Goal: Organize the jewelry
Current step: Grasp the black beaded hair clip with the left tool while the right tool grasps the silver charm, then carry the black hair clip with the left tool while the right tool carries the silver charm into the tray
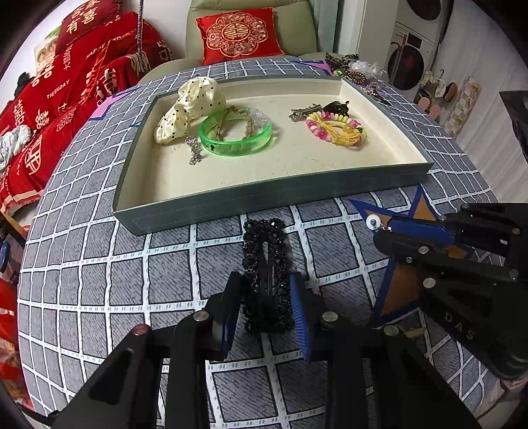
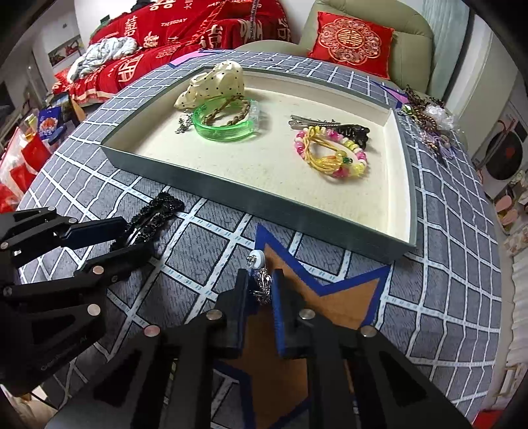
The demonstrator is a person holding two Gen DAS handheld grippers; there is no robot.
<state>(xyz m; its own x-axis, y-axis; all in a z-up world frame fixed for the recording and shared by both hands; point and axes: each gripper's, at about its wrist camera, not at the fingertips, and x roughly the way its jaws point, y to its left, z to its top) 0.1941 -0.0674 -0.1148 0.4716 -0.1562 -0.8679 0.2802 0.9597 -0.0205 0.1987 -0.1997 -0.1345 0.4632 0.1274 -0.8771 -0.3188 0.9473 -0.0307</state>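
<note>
Your left gripper (image 1: 266,298) pinches the black beaded hair clip (image 1: 267,264); your right gripper (image 2: 260,290) clamps a silver earring (image 2: 262,283). The tray (image 1: 264,194) holds a green bangle (image 1: 235,137) and a beaded bracelet (image 1: 335,130).

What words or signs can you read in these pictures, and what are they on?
"DAS" on the right gripper, on its black body.
"囍" in gold on the red cushion.
"有喜" on the red pillow at top left.
"TUESDAY" on the red bedspread.
More gold characters and an English line there are too blurred to read.
Pale lettering on the left gripper body is too blurred.
The green bangle bears a dark mark, unreadable.
</note>
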